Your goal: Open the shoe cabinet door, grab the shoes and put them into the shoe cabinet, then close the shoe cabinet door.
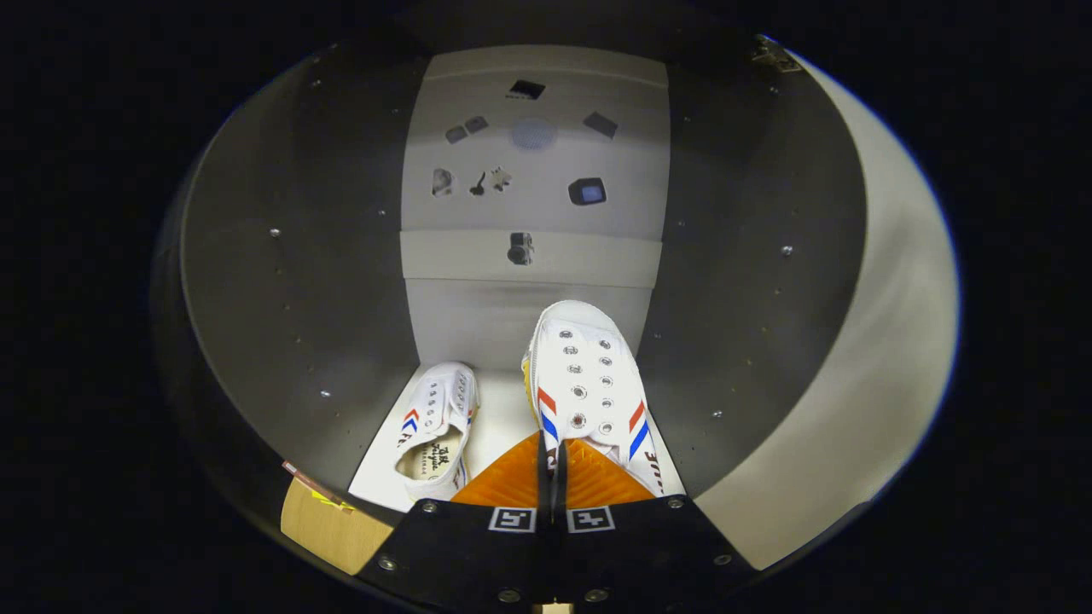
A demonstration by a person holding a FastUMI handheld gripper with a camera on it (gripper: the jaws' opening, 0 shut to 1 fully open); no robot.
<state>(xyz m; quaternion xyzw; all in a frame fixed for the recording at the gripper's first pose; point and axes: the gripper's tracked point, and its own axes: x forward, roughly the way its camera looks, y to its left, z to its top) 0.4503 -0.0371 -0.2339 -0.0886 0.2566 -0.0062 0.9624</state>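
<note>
Gripping shoe [589, 384] w/ claw [552, 465] inside cabinet [299, 281], pale shelf [503, 426].

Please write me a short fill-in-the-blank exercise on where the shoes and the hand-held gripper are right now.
1. The hand-held gripper is shut on the edge of the ____ shoe.
2. The left shoe already rests ____ the shoe cabinet.
3. Both shoes are mainly ____ in colour.
4. The held shoe's toe points toward the cabinet's ____ wall.

Missing words: right; inside; white; back
</note>
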